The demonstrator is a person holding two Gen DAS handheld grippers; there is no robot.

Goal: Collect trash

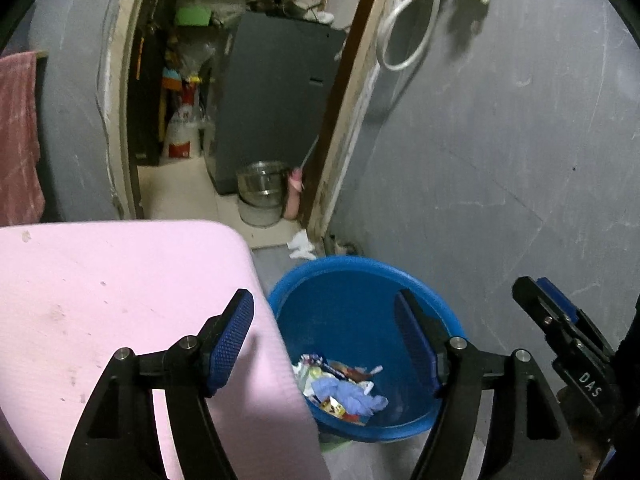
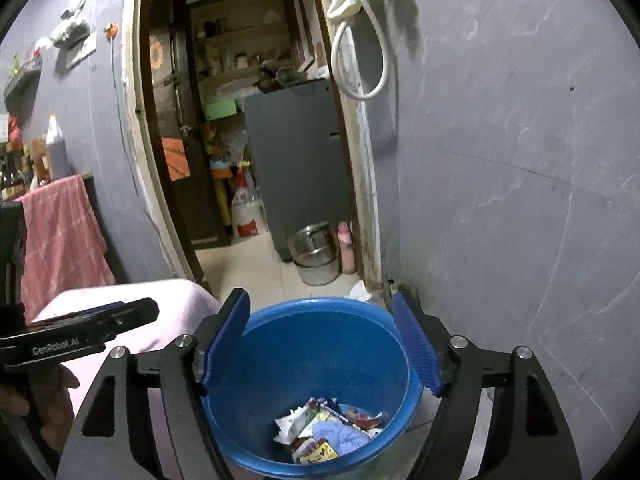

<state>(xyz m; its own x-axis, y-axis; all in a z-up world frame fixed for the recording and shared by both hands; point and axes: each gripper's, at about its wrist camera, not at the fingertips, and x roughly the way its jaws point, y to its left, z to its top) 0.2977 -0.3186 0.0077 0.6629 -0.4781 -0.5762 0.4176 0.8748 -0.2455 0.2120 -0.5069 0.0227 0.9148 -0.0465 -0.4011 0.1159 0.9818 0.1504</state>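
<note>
A blue bucket point(image 1: 352, 300) stands on the floor beside a pink table point(image 1: 100, 280). Crumpled wrappers and a pale blue rag lie in its bottom as trash point(image 1: 344, 388). My left gripper point(image 1: 324, 344) is open above the table corner and the bucket's rim, nothing between its fingers. The right gripper point(image 1: 548, 312) shows at the right edge of that view. In the right wrist view my right gripper point(image 2: 322, 344) hangs open over the bucket point(image 2: 320, 340), empty, with the trash point(image 2: 324, 432) below. The left gripper point(image 2: 120, 314) juts in from the left, a hand beneath it.
A grey wall point(image 1: 500, 160) closes the right side. A doorway ahead leads to a grey cabinet point(image 2: 300, 168), steel pots point(image 2: 314, 252) and a sack point(image 2: 246, 212) on a tiled floor. A red towel point(image 2: 60, 236) hangs at left. A white scrap point(image 1: 302, 245) lies on the floor behind the bucket.
</note>
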